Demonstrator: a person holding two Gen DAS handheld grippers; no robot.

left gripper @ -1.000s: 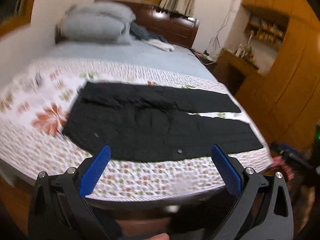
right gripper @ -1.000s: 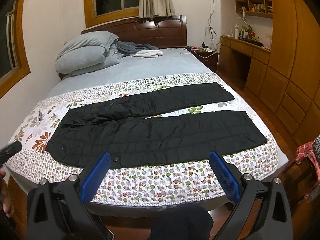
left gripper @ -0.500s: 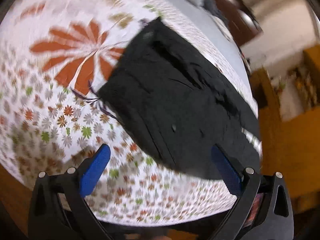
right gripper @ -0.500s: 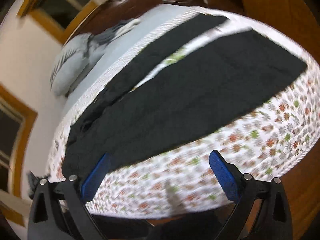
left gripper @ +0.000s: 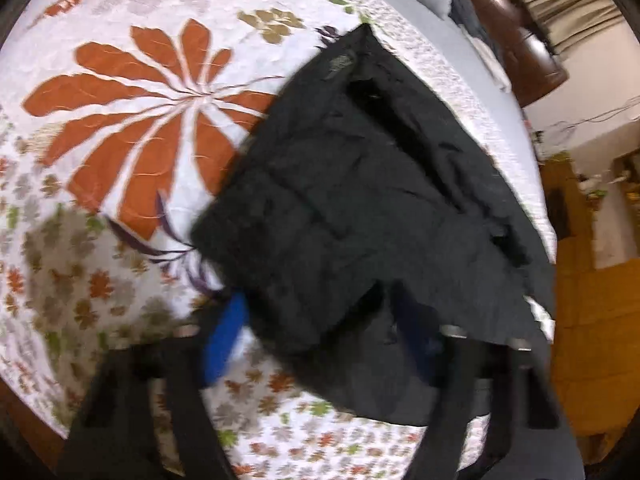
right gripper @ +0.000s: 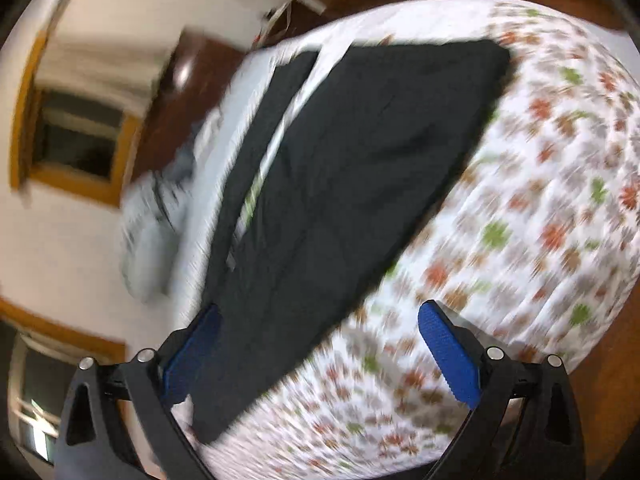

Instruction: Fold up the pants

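Note:
Black padded pants (left gripper: 372, 216) lie flat on a floral bedspread (left gripper: 132, 92). In the left wrist view I see the waist end close up; my left gripper (left gripper: 320, 340) is open, its blue fingers (left gripper: 224, 340) straddling the near waist corner, the right finger dark and blurred over the cloth. In the right wrist view the near pant leg (right gripper: 360, 168) runs away from me; my right gripper (right gripper: 320, 356) is open, its left finger at the leg's near edge and its right finger (right gripper: 448, 356) over the bedspread (right gripper: 540, 220).
Grey pillows (right gripper: 152, 232) and a dark wooden headboard (left gripper: 520, 52) are at the bed's far end. Wooden floor (left gripper: 592, 320) lies beside the bed. A window with a wooden frame (right gripper: 76, 140) is on the wall.
Both grippers have dropped from a standing view down close to the bed. The left one has reached the waist corner; the right one has reached the near leg's edge. Both stay open.

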